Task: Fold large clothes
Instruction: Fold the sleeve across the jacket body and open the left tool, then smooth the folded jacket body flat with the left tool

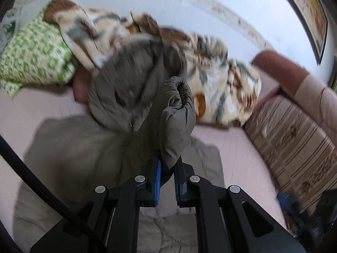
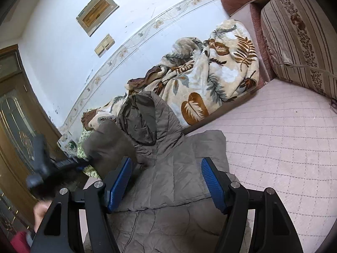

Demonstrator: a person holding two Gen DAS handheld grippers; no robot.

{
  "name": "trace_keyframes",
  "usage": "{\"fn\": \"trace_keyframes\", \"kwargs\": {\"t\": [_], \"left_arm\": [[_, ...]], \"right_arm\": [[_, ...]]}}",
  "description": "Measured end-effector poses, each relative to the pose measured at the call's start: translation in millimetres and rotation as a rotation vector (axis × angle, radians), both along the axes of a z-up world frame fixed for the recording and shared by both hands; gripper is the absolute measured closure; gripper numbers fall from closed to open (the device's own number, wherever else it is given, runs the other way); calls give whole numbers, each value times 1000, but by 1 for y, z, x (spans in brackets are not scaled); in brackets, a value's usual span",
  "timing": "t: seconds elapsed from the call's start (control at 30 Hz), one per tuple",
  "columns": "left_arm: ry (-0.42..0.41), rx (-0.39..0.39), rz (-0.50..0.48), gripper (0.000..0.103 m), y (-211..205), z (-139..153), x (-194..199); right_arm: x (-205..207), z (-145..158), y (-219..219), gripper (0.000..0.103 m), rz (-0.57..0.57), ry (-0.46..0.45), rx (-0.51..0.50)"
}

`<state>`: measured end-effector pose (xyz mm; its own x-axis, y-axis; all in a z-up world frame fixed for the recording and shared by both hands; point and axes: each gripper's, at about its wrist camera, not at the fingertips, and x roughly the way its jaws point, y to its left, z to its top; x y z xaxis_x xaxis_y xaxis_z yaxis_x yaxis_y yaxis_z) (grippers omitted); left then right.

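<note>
The fold is under way but far from finished, judging by how the grey-brown quilted hooded jacket [image 2: 168, 179] lies on the pink quilted bed cover [image 2: 284, 137].

In the left wrist view, to the left of the fingers, a green-and-white patterned pillow [image 1: 35, 59] rests at the far edge of the bed, and the jacket's body spreads flat beneath and left of the fingers. The left gripper [image 1: 167, 168] has its fingers pressed together on a sleeve cuff [image 1: 177, 105], whose elastic end bunches up just beyond the fingertips. The rest of the sleeve and the hood rise past the tips in a blurred heap. To the right of the fingers a leaf-print blanket [image 1: 221, 84] lies along the wall, and further right a striped cushion [image 1: 290, 137].

In the right wrist view, left of the fingers, the left gripper appears as a dark blur beside a lifted part of the jacket. The right gripper [image 2: 166, 181] hangs with its blue pads [image 2: 120, 183] wide apart and nothing between them; the jacket's flat panel lies under the gap, and the hood [image 2: 145, 120] sits beyond the fingertips. Right of the fingers the bed cover is bare.

Done so far, as I read it: the jacket is laid out and one sleeve is gripped. Left to do: bring that sleeve across the body, fold the other side, tuck the hood, and halve the bundle.
</note>
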<state>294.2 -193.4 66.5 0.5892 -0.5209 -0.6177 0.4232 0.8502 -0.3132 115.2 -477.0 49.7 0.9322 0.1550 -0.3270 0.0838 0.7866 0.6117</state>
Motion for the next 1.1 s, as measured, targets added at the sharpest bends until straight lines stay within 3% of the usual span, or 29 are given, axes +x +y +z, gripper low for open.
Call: {"fn": "trace_keyframes", "kwargs": {"t": [0.23,0.27,0.37,0.57,0.67,0.8,0.93,1.1], "left_arm": [[60,122,-73,91,-36,-58,-11],[65,139,-87,84,-38,-62,-13],[75,159,-136,63,-39,-66,-19],[15,163,-172,61,-12,-47,-26],[-13,160,-132,60,19,-32,-15],[-22,186,-5,59,69,-23,18],[37,233,146,59,116,-37,57],[107,250,203,59,148,-70,75]], "right_arm": [[5,-6,-4,30,-5,15,14],[6,-6,-3,30,-3,16,14],[11,-7,-1,30,1,22,12],[21,-10,10,30,10,34,-7],[27,-7,19,33,16,31,-42],[42,-4,39,40,43,30,-105],[75,-17,65,48,80,111,-204],[111,-47,88,51,145,236,-282]]}}
